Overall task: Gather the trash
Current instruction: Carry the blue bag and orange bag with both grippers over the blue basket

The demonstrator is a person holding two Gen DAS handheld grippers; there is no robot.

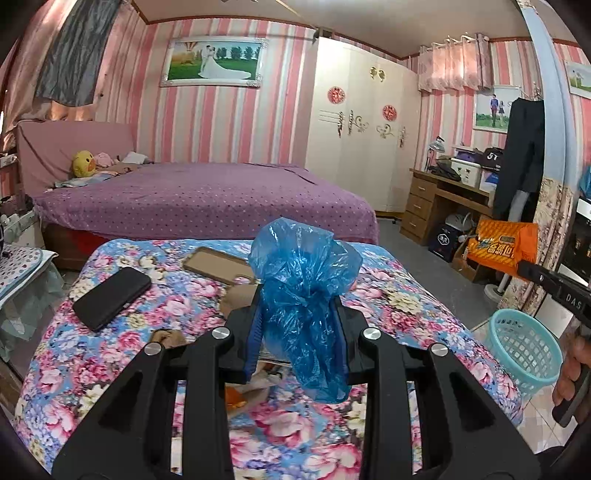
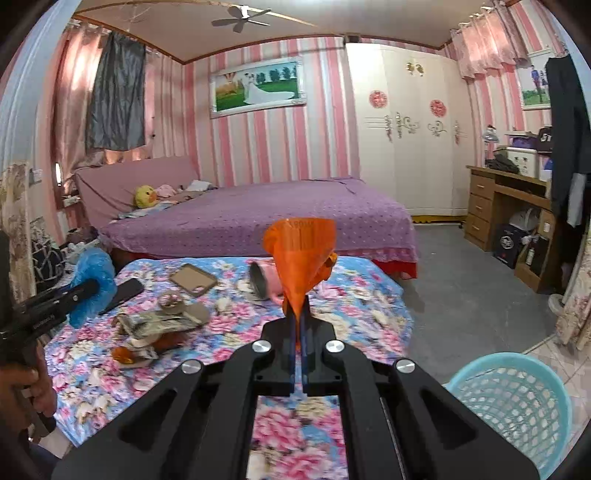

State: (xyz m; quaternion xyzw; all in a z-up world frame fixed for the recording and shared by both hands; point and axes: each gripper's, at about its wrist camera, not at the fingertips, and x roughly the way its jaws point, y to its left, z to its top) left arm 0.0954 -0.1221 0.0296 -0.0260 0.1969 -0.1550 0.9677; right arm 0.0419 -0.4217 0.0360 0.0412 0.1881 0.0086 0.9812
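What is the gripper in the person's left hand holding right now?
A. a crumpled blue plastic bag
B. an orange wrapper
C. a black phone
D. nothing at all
A: in the left wrist view the left gripper has its jaws closed on the crumpled blue plastic bag, lifted above the floral cloth; the black phone lies on that cloth.

Pink striped walls [image 2: 273,147] carry a framed wedding photo [image 2: 257,87]. A purple bed [image 2: 258,218] sits beside a white wardrobe [image 2: 406,147] and wooden desk [image 2: 495,199], on grey floor [image 2: 461,288], under a ceiling fan [image 2: 242,18].
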